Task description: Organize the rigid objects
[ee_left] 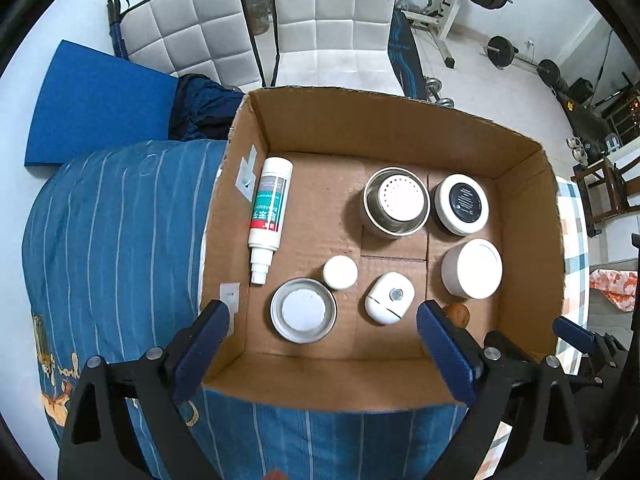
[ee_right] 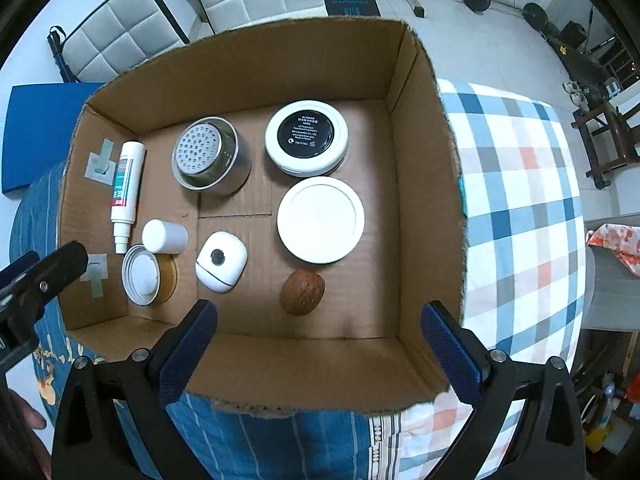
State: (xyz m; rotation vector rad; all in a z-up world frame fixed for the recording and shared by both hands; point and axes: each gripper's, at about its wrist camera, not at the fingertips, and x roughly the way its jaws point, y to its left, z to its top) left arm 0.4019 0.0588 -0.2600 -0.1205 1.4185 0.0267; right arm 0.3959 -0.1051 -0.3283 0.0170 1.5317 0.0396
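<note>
We work over a bed with blue striped bedding (ee_left: 120,220), where the cardboard box (ee_right: 424,184) holds the rigid objects. The walnut (ee_right: 302,292) near its front wall looks light, hard, and round, so it may slip; we would pinch across its middle. The left hand-held gripper (ee_left: 322,330) and the right hand-held gripper (ee_right: 318,334) are both spread apart and hold nothing.

Both wrist views close above, facing down into the shared cardboard box (ee_left: 400,128).

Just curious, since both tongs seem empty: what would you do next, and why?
Probably lower the right tongs onto the walnut. Both tongs are open and hold nothing, and the walnut lies loose in the cardboard box, nearest their tips, apart from the white jar.
</note>
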